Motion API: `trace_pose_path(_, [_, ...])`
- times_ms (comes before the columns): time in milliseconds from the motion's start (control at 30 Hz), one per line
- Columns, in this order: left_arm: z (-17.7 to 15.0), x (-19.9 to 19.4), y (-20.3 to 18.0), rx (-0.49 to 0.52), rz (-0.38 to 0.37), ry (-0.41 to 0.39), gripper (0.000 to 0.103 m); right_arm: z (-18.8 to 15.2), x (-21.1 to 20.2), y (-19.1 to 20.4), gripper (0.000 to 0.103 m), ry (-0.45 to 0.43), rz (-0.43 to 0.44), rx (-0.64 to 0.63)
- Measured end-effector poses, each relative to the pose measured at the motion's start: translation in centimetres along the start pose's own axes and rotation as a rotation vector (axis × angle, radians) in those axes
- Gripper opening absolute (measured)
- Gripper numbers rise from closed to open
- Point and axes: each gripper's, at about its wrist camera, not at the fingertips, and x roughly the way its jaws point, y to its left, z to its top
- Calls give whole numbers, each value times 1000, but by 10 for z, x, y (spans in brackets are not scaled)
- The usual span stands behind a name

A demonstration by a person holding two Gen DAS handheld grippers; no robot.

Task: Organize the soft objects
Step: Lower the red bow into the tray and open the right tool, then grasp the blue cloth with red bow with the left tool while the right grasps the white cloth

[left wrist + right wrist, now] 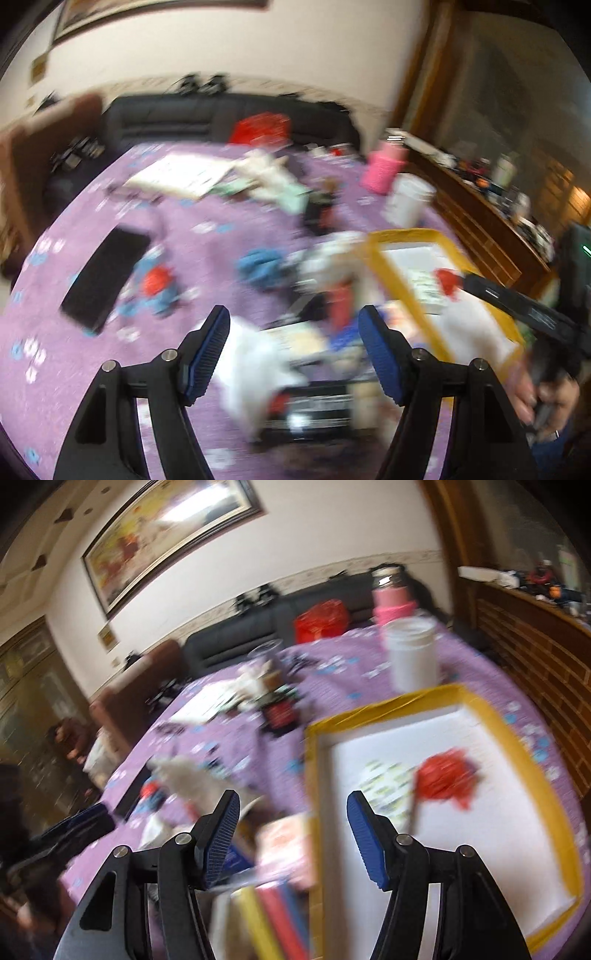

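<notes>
Both views are smeared by motion blur. In the left wrist view the clutter on the purple cloth [229,236] streaks sideways, and the yellow tray [380,258] is only a soft band; the near black fingers [207,347] stay fairly crisp. The right wrist view is blurred too, most in the near foreground. Light is even and moderately bright, with no hard shadows. Glare washes out the middle of the framed picture [173,528] on the far wall, and the tray's white floor [480,812] is nearly blown out. Fisheye bending curves the walls, and the corners fall to black.
</notes>
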Motion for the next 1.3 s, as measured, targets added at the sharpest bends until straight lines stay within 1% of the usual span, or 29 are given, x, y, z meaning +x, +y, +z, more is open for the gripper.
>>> trace_pose_path(67, [2,7,24,-56,40,31,71,-4,6,19,65,36,48,-20])
trace_pose_path(167, [6,10,47,-100,68,39,71,-2,12,40,65,58,103,-22])
trace_pose_path(267, [16,21,60,-124,108,41,71,5,14,64,66,22,113,-45])
trace_pose_path(333, [22,36,64,-110,160,61,71,9,17,74,68,-14,118,-53])
trace_pose_path(367, [25,47,68,-117,189,79,71,8,19,76,69,-33,123,-58])
trace_pose_path(433, [28,60,75,-128,208,87,71,3,23,75,69,-56,141,-72])
trace_pose_path(467, [29,68,79,-130,228,97,71,3,26,73,69,-57,147,-77])
trace_pose_path(567, [30,91,86,-126,256,123,71,6,36,61,69,-48,143,-58])
trace_pose_path(633, [29,101,88,-125,245,132,69,8,39,52,69,-44,148,-39])
trace_pose_path(667, [28,107,88,-117,239,140,59,8,40,49,69,-42,146,-35])
trace_pose_path(700, [27,110,87,-107,240,146,42,8,42,46,69,-37,145,-28])
trace_pose_path(733, [26,113,87,-96,240,147,32,8,42,45,69,-34,149,-23])
trace_pose_path(767, [25,115,88,-88,229,145,27,8,43,45,69,-28,158,-18])
trace_pose_path(933, [28,102,93,-117,158,97,26,5,45,50,69,-31,160,-41])
trace_pose_path(1067, [31,87,88,-108,140,48,26,4,47,56,69,-27,153,-64])
trace_pose_path(1300, [30,78,74,-71,94,33,26,7,62,94,69,35,99,-161])
